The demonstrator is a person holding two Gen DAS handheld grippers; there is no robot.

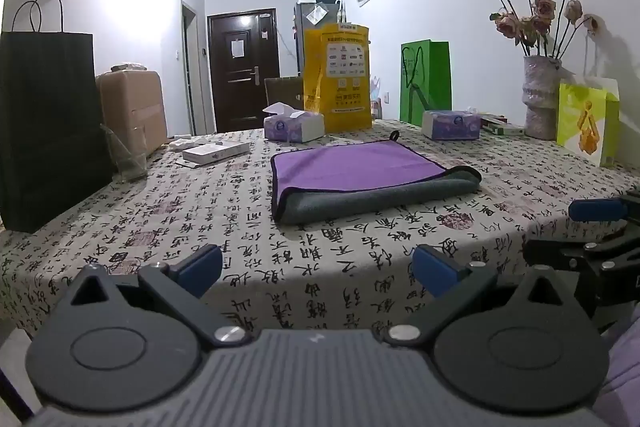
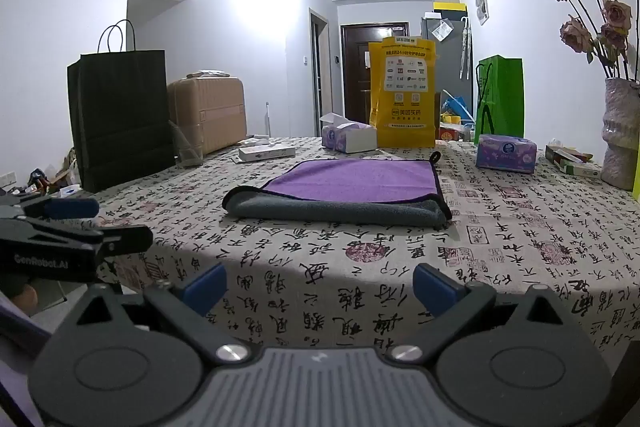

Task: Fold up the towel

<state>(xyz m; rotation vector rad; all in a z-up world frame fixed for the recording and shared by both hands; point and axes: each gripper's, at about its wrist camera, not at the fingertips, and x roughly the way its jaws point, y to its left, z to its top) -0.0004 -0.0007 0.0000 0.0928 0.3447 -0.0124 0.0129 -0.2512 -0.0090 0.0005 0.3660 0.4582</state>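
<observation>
A purple towel with a grey underside (image 1: 360, 177) lies folded in half on the patterned tablecloth, its grey fold toward me and a black hanging loop at its far corner. It also shows in the right wrist view (image 2: 352, 189). My left gripper (image 1: 318, 269) is open and empty, held back at the table's near edge, well short of the towel. My right gripper (image 2: 320, 285) is open and empty, also at the near edge. Each gripper shows at the side of the other's view, the right one (image 1: 592, 223) and the left one (image 2: 76, 223).
On the table (image 1: 200, 211) stand a black paper bag (image 1: 44, 123), two tissue packs (image 1: 294, 125) (image 1: 452, 125), a yellow bag (image 1: 338, 79), a green bag (image 1: 426, 83), a vase of dried roses (image 1: 540, 99), a white box (image 1: 216, 151) and a light green bag (image 1: 588, 123).
</observation>
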